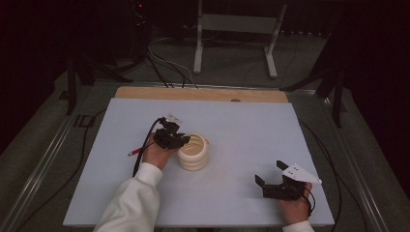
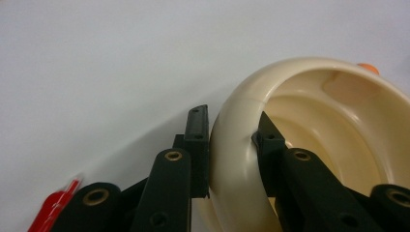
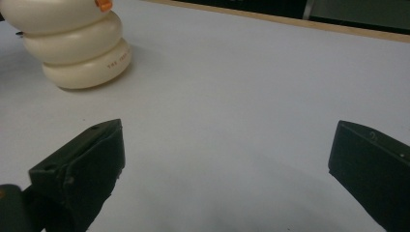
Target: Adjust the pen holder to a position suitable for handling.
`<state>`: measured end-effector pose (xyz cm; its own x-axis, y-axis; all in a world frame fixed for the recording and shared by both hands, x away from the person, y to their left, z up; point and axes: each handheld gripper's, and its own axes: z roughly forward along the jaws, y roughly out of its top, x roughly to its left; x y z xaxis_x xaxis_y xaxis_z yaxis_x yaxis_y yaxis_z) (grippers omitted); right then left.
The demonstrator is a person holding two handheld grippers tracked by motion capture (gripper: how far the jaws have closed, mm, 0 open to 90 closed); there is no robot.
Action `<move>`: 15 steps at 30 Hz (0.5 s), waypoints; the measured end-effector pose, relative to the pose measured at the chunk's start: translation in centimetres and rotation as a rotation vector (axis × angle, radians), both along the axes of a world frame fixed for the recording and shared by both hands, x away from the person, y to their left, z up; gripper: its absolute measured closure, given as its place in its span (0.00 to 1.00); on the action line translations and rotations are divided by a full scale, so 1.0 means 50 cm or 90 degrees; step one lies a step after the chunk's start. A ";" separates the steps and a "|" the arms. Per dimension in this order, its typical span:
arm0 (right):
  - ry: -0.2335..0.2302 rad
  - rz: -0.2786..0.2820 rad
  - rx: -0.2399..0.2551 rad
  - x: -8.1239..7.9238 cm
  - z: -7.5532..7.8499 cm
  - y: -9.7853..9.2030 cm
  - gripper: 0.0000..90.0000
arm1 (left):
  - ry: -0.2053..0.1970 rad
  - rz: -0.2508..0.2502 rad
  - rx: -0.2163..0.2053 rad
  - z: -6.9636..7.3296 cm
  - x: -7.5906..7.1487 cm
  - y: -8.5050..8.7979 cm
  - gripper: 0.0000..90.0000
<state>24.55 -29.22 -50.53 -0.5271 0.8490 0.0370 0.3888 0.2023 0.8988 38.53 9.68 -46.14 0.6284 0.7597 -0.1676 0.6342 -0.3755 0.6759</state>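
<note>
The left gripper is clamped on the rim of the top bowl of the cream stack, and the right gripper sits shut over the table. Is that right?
Not quite. The right gripper is open: the right gripper view shows its jaws wide apart with bare table between them. The rest holds: the left gripper pinches the top bowl by its rim, one jaw outside and one inside.

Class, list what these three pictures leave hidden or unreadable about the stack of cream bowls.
- Small print on the lowest bowl: too small to read, right gripper view.
- Orange bit at the top bowl's rim: cut off, unidentifiable.
- Stack of bowls, near side: hidden by the left gripper, high view.
</note>
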 end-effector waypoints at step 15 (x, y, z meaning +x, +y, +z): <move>0.000 0.000 0.002 0.000 0.001 0.000 0.00 | -0.071 0.010 -0.044 0.015 -0.010 0.004 0.35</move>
